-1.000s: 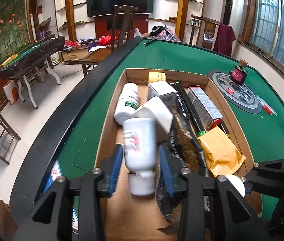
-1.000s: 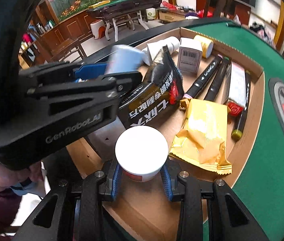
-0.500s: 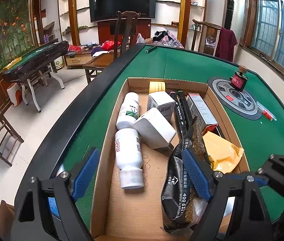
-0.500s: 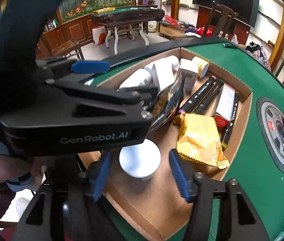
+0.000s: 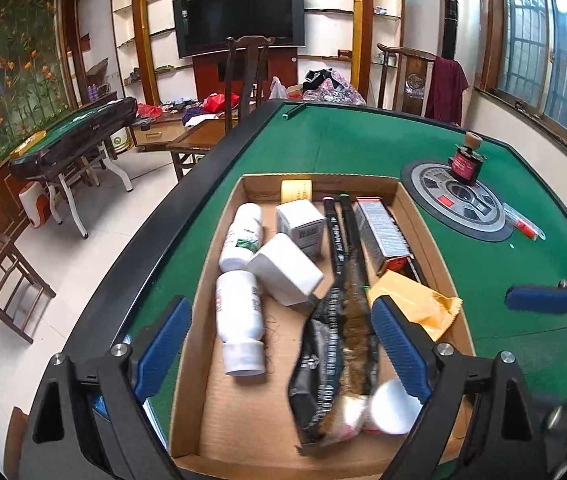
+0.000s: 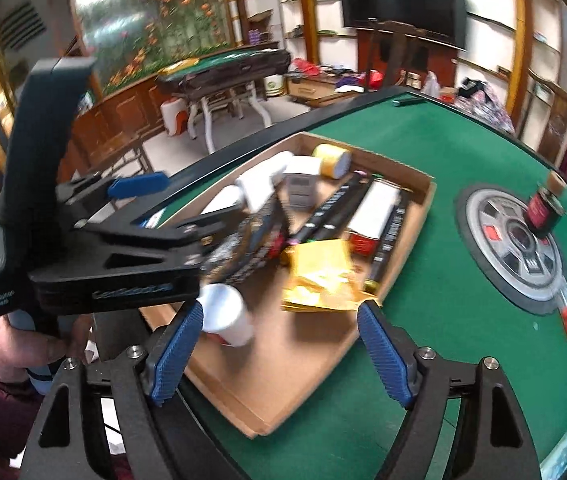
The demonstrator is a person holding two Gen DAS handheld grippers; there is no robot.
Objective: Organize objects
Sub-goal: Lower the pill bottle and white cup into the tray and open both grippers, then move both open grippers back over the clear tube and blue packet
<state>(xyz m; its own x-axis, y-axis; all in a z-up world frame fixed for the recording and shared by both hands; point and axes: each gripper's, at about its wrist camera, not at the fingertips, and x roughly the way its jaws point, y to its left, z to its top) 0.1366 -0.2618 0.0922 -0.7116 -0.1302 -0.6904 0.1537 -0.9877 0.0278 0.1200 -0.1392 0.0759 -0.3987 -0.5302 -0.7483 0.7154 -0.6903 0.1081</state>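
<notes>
Grippers part over the cardboard box point(image 5: 415, 216): left gripper point(image 5: 279, 342) and right gripper point(image 6: 279, 350) both hang wide open, having just released the white bottle point(image 5: 239, 316) and white jar point(image 6: 225, 314), now lying inside, seemingly placed.

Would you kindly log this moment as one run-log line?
left gripper: open, empty | right gripper: open, empty | white bottle: lying in cardboard box | white cup: in box
</notes>
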